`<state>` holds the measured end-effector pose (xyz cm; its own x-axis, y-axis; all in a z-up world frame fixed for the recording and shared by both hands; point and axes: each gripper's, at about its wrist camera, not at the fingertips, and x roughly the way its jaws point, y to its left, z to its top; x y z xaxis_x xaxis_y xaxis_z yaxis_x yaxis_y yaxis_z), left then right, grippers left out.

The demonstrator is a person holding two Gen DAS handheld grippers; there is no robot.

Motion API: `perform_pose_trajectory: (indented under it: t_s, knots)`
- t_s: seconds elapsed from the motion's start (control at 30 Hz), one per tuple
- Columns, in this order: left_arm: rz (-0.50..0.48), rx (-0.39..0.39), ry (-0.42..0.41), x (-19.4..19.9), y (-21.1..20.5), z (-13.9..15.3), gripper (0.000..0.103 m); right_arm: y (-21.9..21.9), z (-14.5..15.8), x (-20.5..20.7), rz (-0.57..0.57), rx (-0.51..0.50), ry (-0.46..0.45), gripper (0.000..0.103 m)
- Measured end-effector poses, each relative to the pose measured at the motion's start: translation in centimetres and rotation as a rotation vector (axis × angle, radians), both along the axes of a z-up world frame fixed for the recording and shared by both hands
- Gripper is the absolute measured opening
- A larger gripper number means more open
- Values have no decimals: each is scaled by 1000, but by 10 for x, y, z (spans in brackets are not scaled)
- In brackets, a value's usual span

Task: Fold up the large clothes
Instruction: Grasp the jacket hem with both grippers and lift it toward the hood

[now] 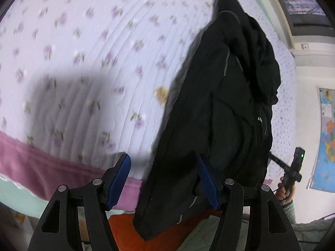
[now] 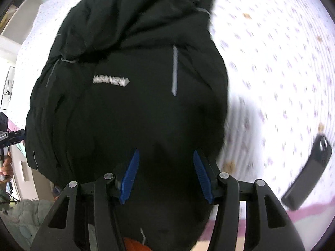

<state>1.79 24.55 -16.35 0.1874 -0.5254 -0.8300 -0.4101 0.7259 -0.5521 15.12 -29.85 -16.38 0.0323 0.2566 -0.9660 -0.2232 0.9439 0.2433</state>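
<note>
Black jacket (image 1: 226,108) lies on the bed (image 1: 88,62), over a white quilted bedspread with small purple flowers; its lower edge hangs off the near side of the bed, past the pink border strip (image 1: 41,167). Hood end is bunched up at the far end, grey zipper strip (image 2: 174,72) and a white logo (image 2: 111,80) face up on the chest. Left gripper (image 1: 164,179) sits at the bed edge with its blue-padded fingers (image 1: 119,179) spread wide, the jacket's hanging hem between them, nothing clamped. Right gripper (image 2: 165,175) hovers over the jacket's lower part, fingers (image 2: 129,175) also wide apart, only black fabric visible between them; cannot tell if pads touch cloth. Dark flat rectangular device (image 2: 307,173) lies on the bedspread to the right of the jacket, well apart. Something orange (image 1: 123,228) shows below the bed edge. Map poster (image 1: 326,138) on the wall at far right. Both views motion-blurred.
</note>
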Motion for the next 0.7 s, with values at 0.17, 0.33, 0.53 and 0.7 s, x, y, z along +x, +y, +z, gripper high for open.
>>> perform_pose_trajectory:
  t_s: [0.17, 0.33, 0.53, 0.7]
  knots:
    - [12, -76, -15, -6, 2, -7, 70, -33, -5, -33, -61, -4, 68, 57]
    - [21, -79, -16, -7, 0, -8, 73, -56, -21, -61, -129, 29, 146, 58]
    - [32, -71, -24, -4, -10, -12, 74, -58, -44, -67, -178, 120, 206, 55]
    - [-50, -185, -124, -2, -32, 18, 73, -29, 0, -71, -43, 210, 125, 40]
